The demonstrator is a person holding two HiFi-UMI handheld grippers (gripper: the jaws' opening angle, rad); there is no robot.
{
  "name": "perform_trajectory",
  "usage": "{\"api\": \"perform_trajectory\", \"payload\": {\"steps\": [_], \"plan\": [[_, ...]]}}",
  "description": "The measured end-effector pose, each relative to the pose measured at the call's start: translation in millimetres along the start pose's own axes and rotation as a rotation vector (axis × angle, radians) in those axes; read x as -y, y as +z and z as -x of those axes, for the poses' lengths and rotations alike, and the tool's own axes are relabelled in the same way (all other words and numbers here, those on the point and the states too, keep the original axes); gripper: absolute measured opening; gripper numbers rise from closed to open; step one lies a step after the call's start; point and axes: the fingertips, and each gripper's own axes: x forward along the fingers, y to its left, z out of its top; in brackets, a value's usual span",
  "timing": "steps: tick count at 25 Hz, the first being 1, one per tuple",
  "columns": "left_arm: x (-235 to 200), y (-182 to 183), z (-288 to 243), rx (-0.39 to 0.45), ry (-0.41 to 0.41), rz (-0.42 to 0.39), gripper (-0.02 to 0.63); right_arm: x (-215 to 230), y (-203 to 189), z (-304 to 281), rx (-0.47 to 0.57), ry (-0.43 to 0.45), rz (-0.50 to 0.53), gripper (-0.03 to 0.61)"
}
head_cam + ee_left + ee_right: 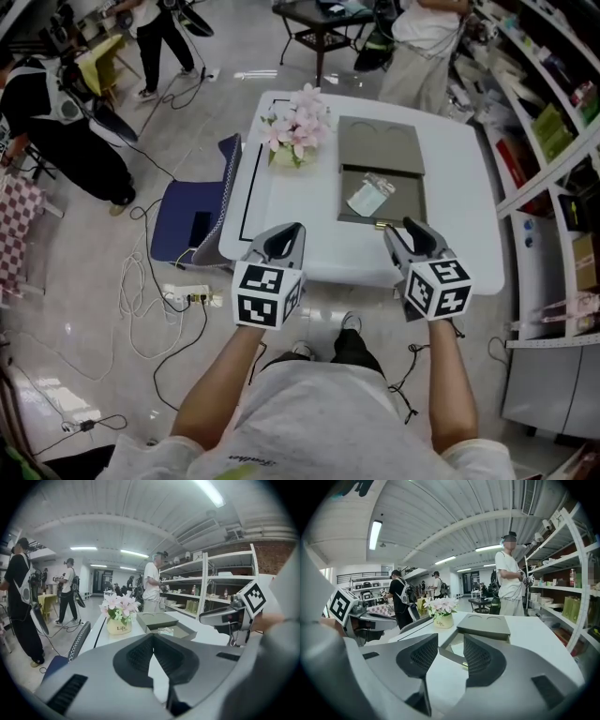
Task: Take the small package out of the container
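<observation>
An olive-grey container [412, 192] lies open on the white table [469, 216], its lid [380, 145] set just beyond it. A small clear package [368, 198] rests inside. My right gripper [411, 231] hovers at the table's near edge, just short of the container, open with nothing between its pads. My left gripper [292, 231] is held level with it to the left, shut and empty. The left gripper view shows the container [180, 630] with the package [165, 630] ahead and to the right. In the right gripper view the container's rim [449, 654] shows between the open jaws, the lid [483, 625] behind.
A pot of pink flowers [295, 131] stands at the table's far left. A blue chair [192, 220] sits left of the table, with a power strip and cables [192, 298] on the floor. Shelves [553, 122] line the right side. People stand beyond the table [422, 47] and at left.
</observation>
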Motion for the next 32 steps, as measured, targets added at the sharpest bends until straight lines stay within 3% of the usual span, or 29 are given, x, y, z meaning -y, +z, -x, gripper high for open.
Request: {"api": "perform_trajectory", "payload": {"steps": [19,25,32], "plan": [[-24.0,3.1,-67.3,-0.031,0.202,0.098,0.003,81.0,-10.0,-106.8,-0.247,0.222,0.123,0.192],[-33.8,2.9,-80.9,-0.043,0.248,0.113,0.003,92.4,-28.7,-137.9,-0.394,0.301,0.154,0.201],[-50.7,-0.8,-83.5,-0.054,0.308,0.146,0.003,100.1,-45.1,-163.7,-0.514,0.324,0.178,0.204]]}}
